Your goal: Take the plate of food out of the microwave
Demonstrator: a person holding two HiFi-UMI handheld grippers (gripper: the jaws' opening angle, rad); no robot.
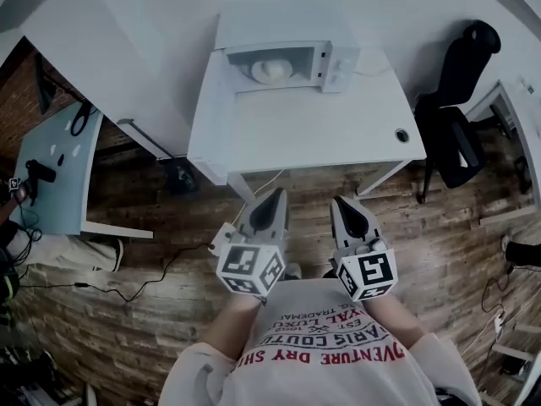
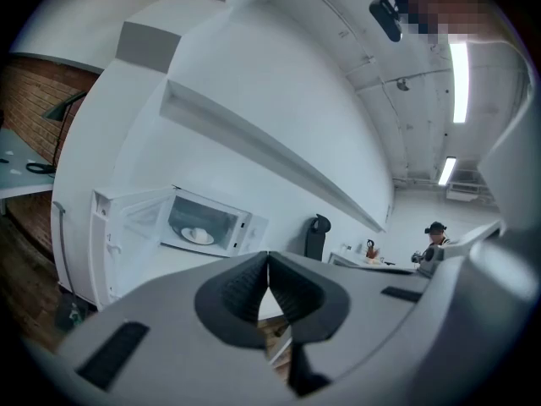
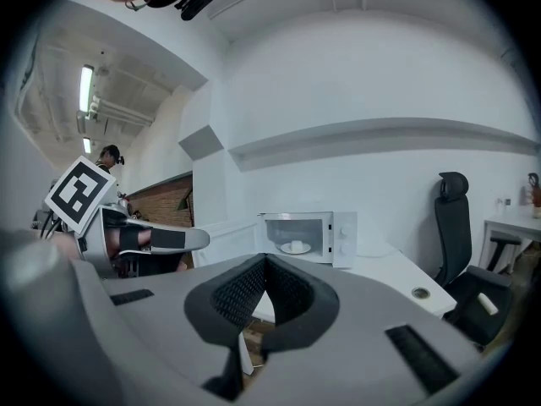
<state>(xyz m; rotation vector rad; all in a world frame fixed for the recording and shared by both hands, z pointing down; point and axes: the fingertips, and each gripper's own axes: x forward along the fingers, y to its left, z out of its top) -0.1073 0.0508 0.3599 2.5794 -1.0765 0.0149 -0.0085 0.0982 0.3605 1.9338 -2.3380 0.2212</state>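
— How many tongs have you got?
— Two: my left tongs (image 1: 277,194) and my right tongs (image 1: 340,201).
— And up top of the frame?
— One microwave (image 1: 283,62), one plate (image 1: 270,72), one black chair (image 1: 452,129).

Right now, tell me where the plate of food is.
In the head view, the plate of food sits inside the open microwave at the far edge of the white table, top centre.

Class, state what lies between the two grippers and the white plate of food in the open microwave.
Head view: bare white tabletop and brown wooden floor separate plate from left gripper and right gripper.
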